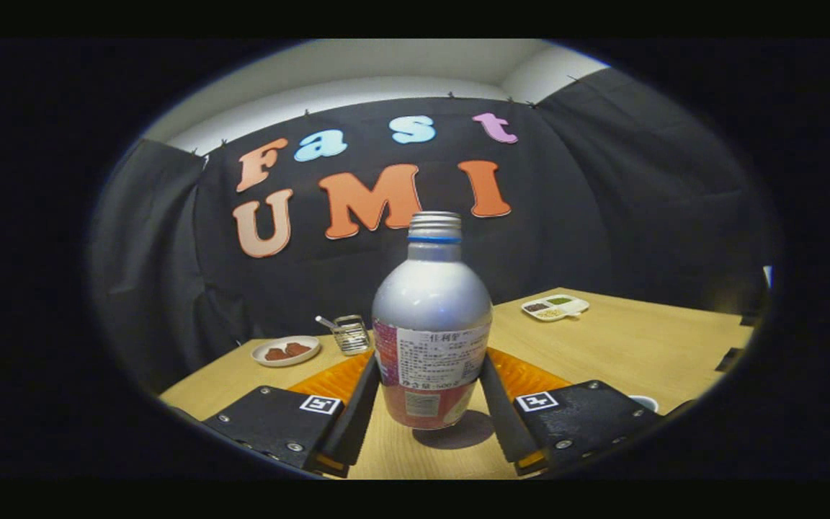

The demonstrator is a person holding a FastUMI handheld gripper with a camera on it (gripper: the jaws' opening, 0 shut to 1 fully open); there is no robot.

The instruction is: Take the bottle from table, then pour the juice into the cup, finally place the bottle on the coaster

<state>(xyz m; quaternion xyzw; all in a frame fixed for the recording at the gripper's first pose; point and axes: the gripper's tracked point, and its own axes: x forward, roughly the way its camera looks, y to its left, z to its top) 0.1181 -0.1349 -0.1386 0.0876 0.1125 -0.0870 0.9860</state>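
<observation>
Two black fingers [357, 404] of our gripper [429, 404] close on the bottle [431, 324] from either side, each pressing against its labelled lower body, so we have it clamped between them. We see the bottle upright, silver above with a blue ring under its ribbed metal cap [434, 225], and a red and white label around the lower half. Its base seems lifted just off the wooden table [638, 346], since a round shadow lies on the wood below and slightly ahead of it, though we cannot be sure of the gap. Behind the bottle, showing on both sides of the fingers, we find an orange ribbed coaster [530, 375]. Beyond it sits a small white plate [286, 351] with brown pieces, and just beside that a little wire basket [350, 334]. Well apart, farther back, lies a white divided dish [555, 307]. Near our right finger we glimpse the rim of a white cup [644, 401].
</observation>
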